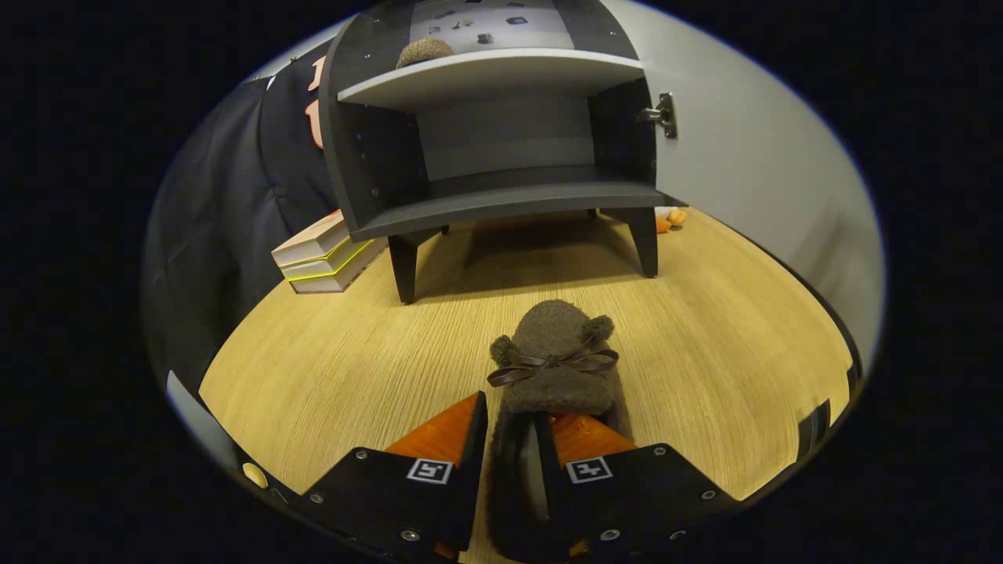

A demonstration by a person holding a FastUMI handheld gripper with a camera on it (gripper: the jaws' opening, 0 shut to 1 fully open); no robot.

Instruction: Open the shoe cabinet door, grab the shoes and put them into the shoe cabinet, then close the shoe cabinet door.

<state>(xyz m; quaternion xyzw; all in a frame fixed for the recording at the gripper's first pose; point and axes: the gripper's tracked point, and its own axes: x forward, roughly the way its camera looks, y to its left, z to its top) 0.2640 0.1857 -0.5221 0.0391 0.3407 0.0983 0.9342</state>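
Brown fuzzy slipper (555, 368) on the wooden table (337, 368), heel wall pinched between the nearly closed fingers (513, 427).

A light wooden floor (329, 368) is seen. Stacked books (325, 254) are laid by a dark cloth wall (227, 211).

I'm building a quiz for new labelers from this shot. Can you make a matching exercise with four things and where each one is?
Things:
1. brown slipper
2. stack of books
3. cabinet door
4. tongs

Places or states:
A. swung open beside the cabinet
B. on the wooden floor ahead of the cabinet
C. gripping the slipper's heel edge
D. beside the cabinet's front leg

Pairs: 1-B, 2-D, 3-A, 4-C
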